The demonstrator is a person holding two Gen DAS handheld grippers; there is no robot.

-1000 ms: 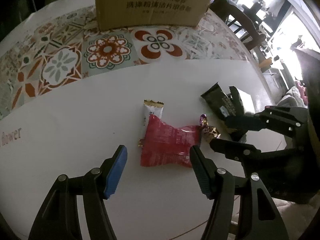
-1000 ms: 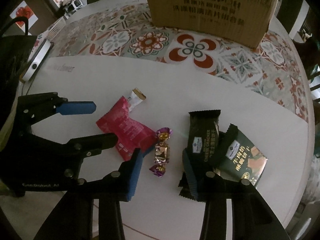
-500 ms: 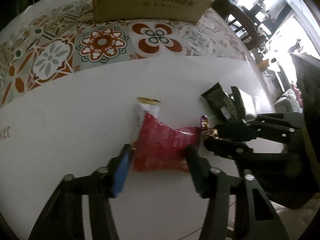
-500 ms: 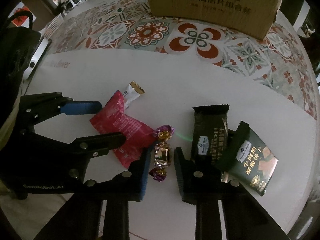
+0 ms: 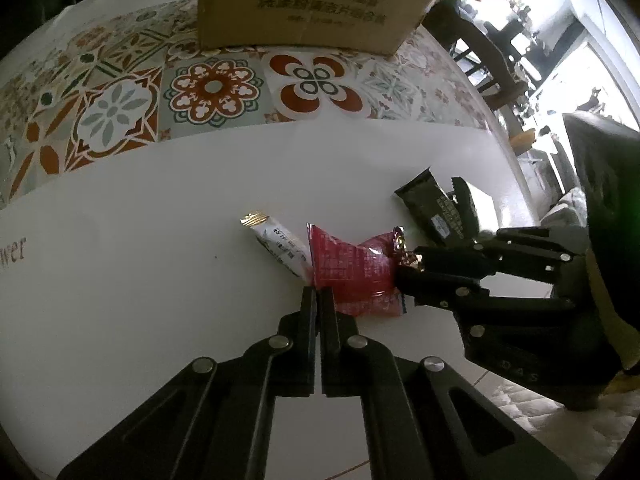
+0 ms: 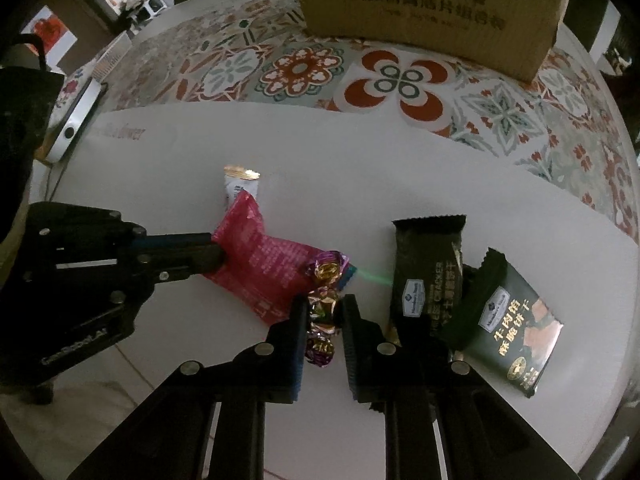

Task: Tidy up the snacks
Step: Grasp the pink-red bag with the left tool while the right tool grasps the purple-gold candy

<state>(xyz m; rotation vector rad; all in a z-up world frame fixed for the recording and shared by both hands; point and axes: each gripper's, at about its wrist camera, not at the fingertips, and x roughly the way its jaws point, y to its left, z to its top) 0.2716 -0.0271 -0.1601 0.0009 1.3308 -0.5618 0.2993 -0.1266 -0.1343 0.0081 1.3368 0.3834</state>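
Observation:
A red snack packet lies on the white table, over one end of a small white sachet. My left gripper is shut on the packet's near-left edge. A purple and gold wrapped candy lies at the packet's right end. My right gripper is shut on the candy. Two dark green biscuit packs lie to the right.
A brown cardboard box stands at the back on a patterned tile cloth. A white device lies at the table's left edge. The table's front edge is close below both grippers.
Both grippers were open and apart from the snacks. They moved forward and closed: the left onto the red packet's edge, the right onto the candy.

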